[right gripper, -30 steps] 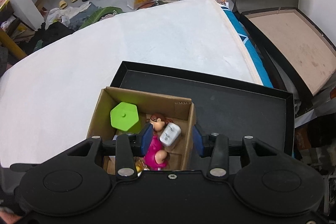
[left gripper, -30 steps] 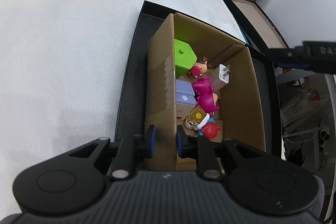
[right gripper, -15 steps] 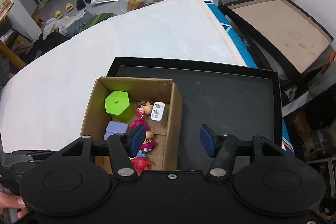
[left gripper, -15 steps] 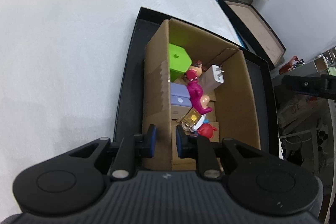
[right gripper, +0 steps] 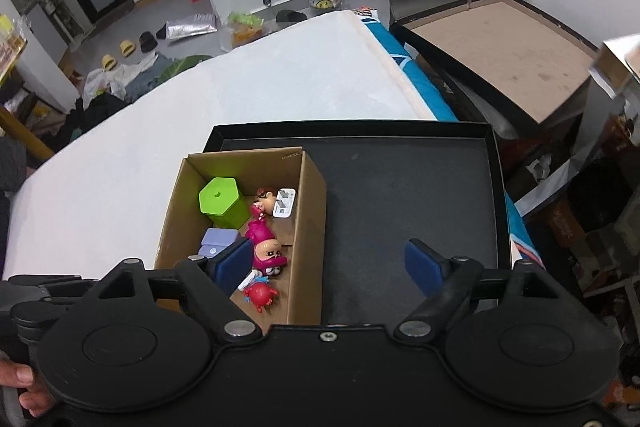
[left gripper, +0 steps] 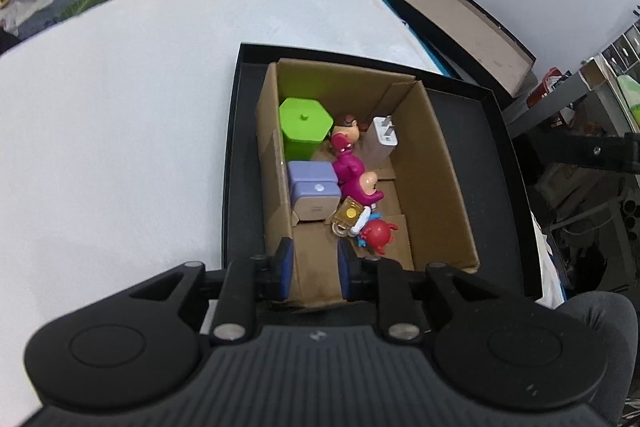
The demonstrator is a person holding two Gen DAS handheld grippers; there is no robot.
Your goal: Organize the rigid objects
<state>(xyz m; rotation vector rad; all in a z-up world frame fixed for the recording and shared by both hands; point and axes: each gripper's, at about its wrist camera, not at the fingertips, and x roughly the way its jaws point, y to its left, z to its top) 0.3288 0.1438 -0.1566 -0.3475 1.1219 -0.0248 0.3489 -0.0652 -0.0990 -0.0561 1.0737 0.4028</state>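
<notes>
A cardboard box point(left gripper: 440, 187) stands in the left half of a black tray point(left gripper: 480, 131). Inside lie a green hexagonal container point(left gripper: 304, 123), a white charger point(left gripper: 382, 137), a magenta figurine point(left gripper: 352, 171), a lilac case point(left gripper: 312, 187), a yellow trinket point(left gripper: 350, 215) and a red toy point(left gripper: 378, 233). My left gripper point(left gripper: 315, 267) hovers over the box's near left corner, jaws narrow and just starting to open, holding nothing. My right gripper point(right gripper: 328, 265) hangs above the box's point(right gripper: 308, 227) right wall with its jaws opening wide, and they touch nothing.
The tray point(right gripper: 400, 195) rests on a white padded surface point(right gripper: 280, 83), its right half bare. An open black lid with a brown inside point(right gripper: 500, 51) lies beyond the right edge. Clutter covers the floor at the back. A hand point(right gripper: 18, 383) shows at the lower left.
My right jaws spread from narrow to wide as that gripper drew back and right from the box. My left gripper rose, so the box looks smaller.
</notes>
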